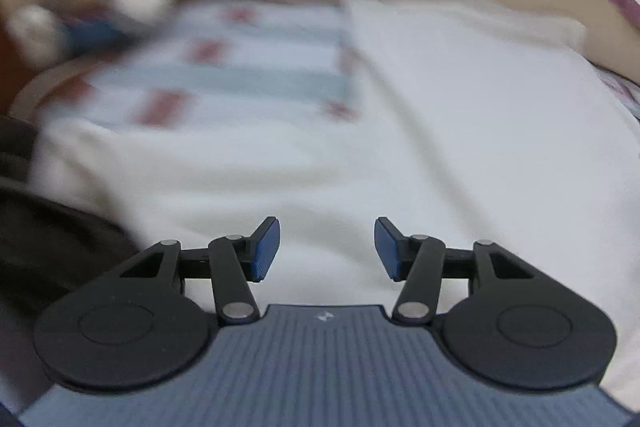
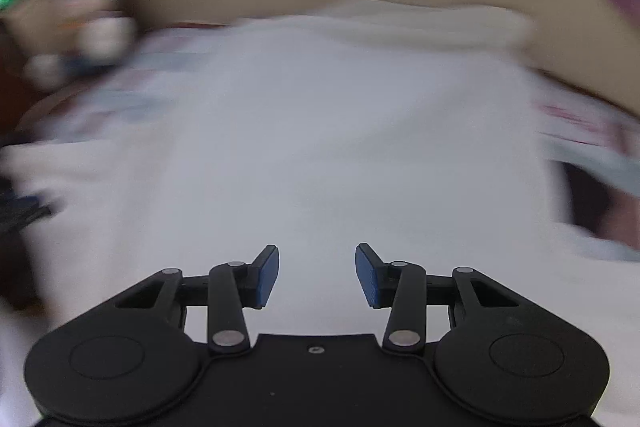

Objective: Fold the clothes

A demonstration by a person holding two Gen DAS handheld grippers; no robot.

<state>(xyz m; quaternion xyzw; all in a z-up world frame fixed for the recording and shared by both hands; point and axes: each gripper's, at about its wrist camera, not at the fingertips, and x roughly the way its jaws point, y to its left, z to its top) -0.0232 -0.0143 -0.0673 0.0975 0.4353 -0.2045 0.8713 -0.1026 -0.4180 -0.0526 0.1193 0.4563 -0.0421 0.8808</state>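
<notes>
White garment (image 1: pixel 400 131) lies lengthwise away from both cameras; left gripper (image 1: pixel 327 249) and right gripper (image 2: pixel 317 275) jaws gape, holding nothing.

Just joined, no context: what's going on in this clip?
A person is folding clothes with a hand-held gripper in each hand. Both the left hand-held gripper and right hand-held gripper are open, holding nothing, over a white garment spread on a striped cloth. The frames are motion-blurred, so no grasp is visible yet.

White garment (image 1: pixel 304 167) spread flat, soft creases running lengthwise, a folded thicker edge (image 1: pixel 460 23) at far side; blurred.
</notes>
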